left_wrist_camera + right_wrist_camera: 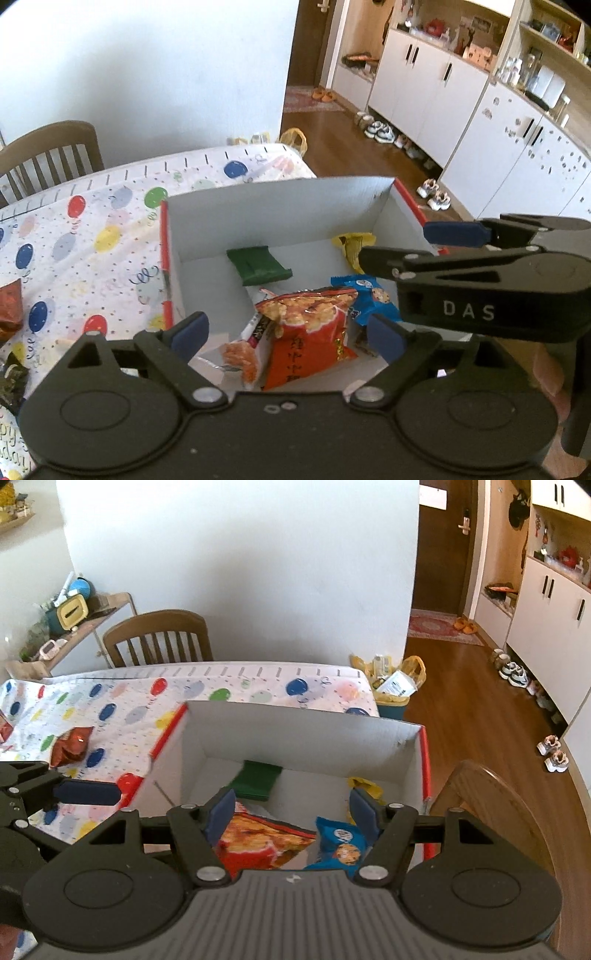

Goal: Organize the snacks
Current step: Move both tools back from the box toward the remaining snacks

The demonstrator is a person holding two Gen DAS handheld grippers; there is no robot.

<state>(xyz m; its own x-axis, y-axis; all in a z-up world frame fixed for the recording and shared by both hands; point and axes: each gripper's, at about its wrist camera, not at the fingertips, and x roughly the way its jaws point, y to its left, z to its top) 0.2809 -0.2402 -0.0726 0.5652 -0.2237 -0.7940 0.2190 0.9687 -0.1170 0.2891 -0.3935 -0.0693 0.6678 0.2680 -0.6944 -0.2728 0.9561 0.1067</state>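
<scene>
A white cardboard box (280, 210) with red outer sides stands on the balloon-print tablecloth (92, 221). Inside lie a green packet (258, 264), a yellow packet (352, 245), a blue cookie packet (369, 295), an orange-red chip bag (310, 332) and a small white-orange packet (245, 350). My left gripper (291, 332) is open and empty above the box's near side. My right gripper (291, 812) is open and empty over the box (295, 723), above the chip bag (266, 842) and cookie packet (340, 845). The green packet (258, 777) lies beyond.
More snack bags lie on the cloth: a red-brown bag (72, 746) left of the box, another (9, 306) and a dark one (13, 380) at the left edge. A wooden chair (159, 637) stands behind the table, another chair back (491, 812) at right. Wood floor, cabinets (424, 85), shoes on the right.
</scene>
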